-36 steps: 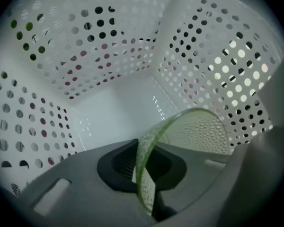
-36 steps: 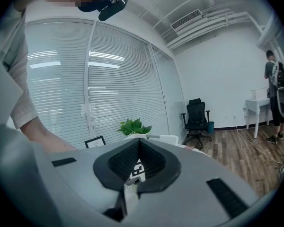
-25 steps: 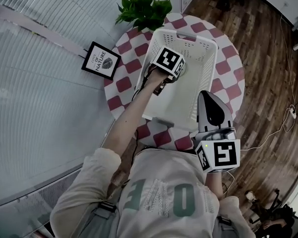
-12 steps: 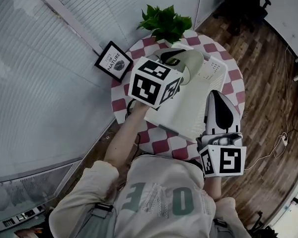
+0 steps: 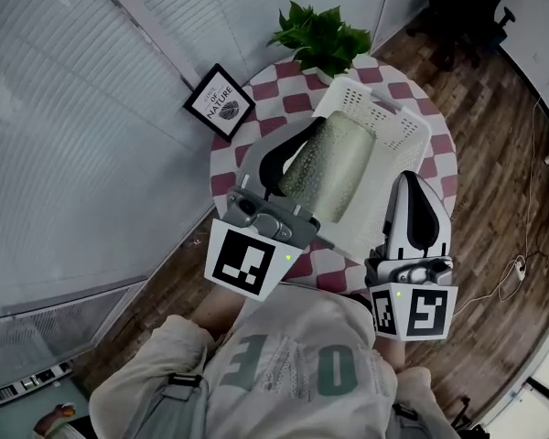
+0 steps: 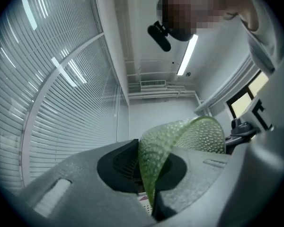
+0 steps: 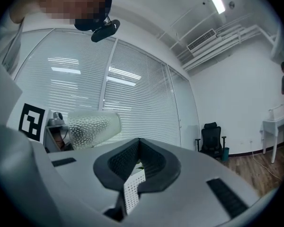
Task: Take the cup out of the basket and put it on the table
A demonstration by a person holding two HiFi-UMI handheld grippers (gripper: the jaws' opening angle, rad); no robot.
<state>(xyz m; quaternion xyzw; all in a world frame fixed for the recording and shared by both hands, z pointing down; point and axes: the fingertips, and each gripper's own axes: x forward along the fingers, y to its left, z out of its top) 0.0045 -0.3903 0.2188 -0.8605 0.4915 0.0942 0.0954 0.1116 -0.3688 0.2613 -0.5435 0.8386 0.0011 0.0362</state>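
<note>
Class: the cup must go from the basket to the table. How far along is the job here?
Done: the green cup is out of the basket, raised in the air. In hand: the left gripper is shut on the cup's wall; the right gripper clamps the basket's rim. Left: setting the cup on the checkered table.

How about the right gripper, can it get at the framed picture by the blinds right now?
Probably not. The right gripper is clamped on the basket wall at the near side, and the basket plus the left gripper holding the cup lie between it and the framed picture.
</note>
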